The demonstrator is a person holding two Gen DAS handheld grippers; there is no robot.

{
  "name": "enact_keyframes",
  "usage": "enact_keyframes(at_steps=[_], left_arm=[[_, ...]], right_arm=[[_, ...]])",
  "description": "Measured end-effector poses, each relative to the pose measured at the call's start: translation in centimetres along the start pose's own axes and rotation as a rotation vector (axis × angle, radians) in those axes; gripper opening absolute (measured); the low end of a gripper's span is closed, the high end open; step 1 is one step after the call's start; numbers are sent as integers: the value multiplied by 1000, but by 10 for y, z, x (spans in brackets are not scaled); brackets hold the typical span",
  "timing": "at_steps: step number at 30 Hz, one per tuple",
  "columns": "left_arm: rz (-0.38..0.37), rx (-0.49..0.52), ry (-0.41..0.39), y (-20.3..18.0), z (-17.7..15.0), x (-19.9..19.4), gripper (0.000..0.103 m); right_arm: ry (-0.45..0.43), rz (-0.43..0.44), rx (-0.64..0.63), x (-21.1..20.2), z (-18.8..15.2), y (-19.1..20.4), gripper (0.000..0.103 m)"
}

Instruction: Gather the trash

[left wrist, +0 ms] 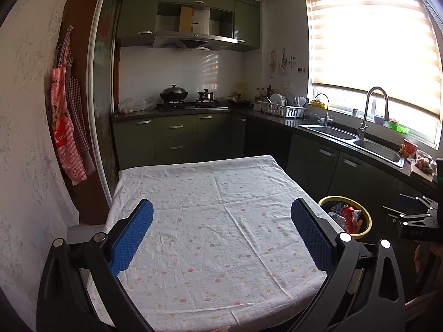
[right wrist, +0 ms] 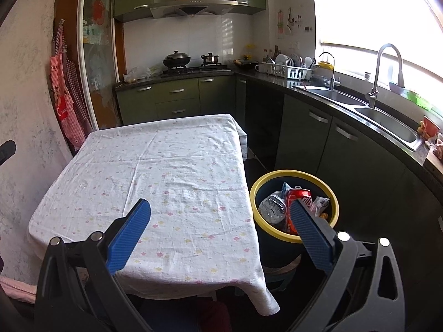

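Note:
A dark trash bin with a yellow rim (right wrist: 336, 207) stands on the floor right of the table; it also shows in the left wrist view (left wrist: 369, 221). Inside it lie a red can (right wrist: 297, 195), a crushed clear bottle (right wrist: 272, 207) and wrappers. My left gripper (left wrist: 221, 207) is open and empty above the table's white flowered cloth (left wrist: 216, 221). My right gripper (right wrist: 220, 207) is open and empty, over the table's right edge, with its right finger (right wrist: 310, 229) in front of the bin. The cloth (right wrist: 166, 171) bears no trash that I can see.
Green cabinets and a dark counter with a double sink (right wrist: 387, 116) and tap run along the right. A stove with a wok (right wrist: 177, 61) stands at the back. Aprons (left wrist: 69, 127) hang on the left wall. The right gripper's body (left wrist: 415, 221) shows at the left view's right edge.

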State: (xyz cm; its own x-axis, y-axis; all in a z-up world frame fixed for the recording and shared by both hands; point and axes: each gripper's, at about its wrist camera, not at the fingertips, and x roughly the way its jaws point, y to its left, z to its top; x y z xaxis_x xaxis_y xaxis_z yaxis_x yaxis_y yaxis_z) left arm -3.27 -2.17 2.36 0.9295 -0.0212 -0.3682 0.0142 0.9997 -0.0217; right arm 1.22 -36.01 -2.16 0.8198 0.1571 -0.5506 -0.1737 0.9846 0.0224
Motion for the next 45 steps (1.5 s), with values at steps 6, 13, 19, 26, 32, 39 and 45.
enact_keyframes(at_steps=[6,13,19,26,32,39,45], left_arm=[[-8,5,2,-2,0,-1,98],[-2,3,7,-2,-2,-1,98],[6,1,8,0,-2,0,98],[7,2,9,1,-2,1,98],[7,2,14,2,-3,2,98],[8,2,14,3,-4,2,98],[7,3,16,4,-5,3,98]], right_arm=[[-2,0,6,0,0,-2,96],[1,1,5,1,0,-2,96],[3,1,6,3,-1,-1,96],[3,2,7,3,-1,-1,96],[6,0,6,3,-1,-1,96],[7,1,6,5,-3,2,96],[8,1,6,5,-3,3,96]])
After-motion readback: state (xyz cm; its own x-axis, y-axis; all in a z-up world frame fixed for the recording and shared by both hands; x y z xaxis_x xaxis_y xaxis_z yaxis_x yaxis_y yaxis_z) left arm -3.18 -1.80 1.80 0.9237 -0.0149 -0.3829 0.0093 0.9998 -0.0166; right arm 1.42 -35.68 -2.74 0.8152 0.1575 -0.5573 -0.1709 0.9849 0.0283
